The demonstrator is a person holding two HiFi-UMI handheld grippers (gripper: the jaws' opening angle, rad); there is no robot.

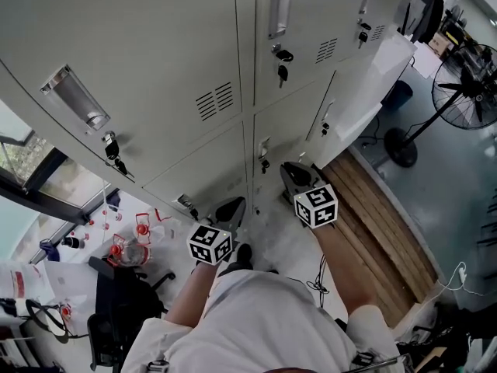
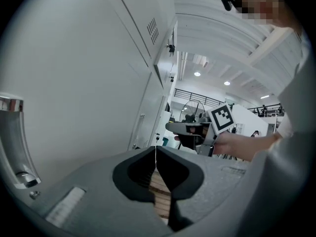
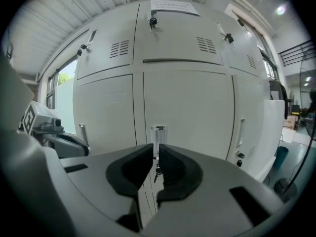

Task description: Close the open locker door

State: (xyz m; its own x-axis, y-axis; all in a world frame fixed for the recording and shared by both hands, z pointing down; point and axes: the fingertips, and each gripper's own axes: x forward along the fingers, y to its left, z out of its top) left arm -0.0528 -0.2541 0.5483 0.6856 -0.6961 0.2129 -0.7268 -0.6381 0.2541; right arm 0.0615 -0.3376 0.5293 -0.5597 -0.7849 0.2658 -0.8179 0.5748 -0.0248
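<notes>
Holding nothing, the right gripper (image 3: 157, 151) has its jaws a narrow slit apart and points at the handle (image 3: 158, 134) of a closed lower locker just ahead. The left gripper (image 2: 156, 151), beside it on the left, has its jaws pressed together and empty. The open locker door (image 1: 366, 92) stands farther right, past another closed door, swung out into the room. A slatted wooden platform (image 1: 384, 224) and bare floor lie below it, with a pedestal fan (image 1: 466, 92) beyond.
</notes>
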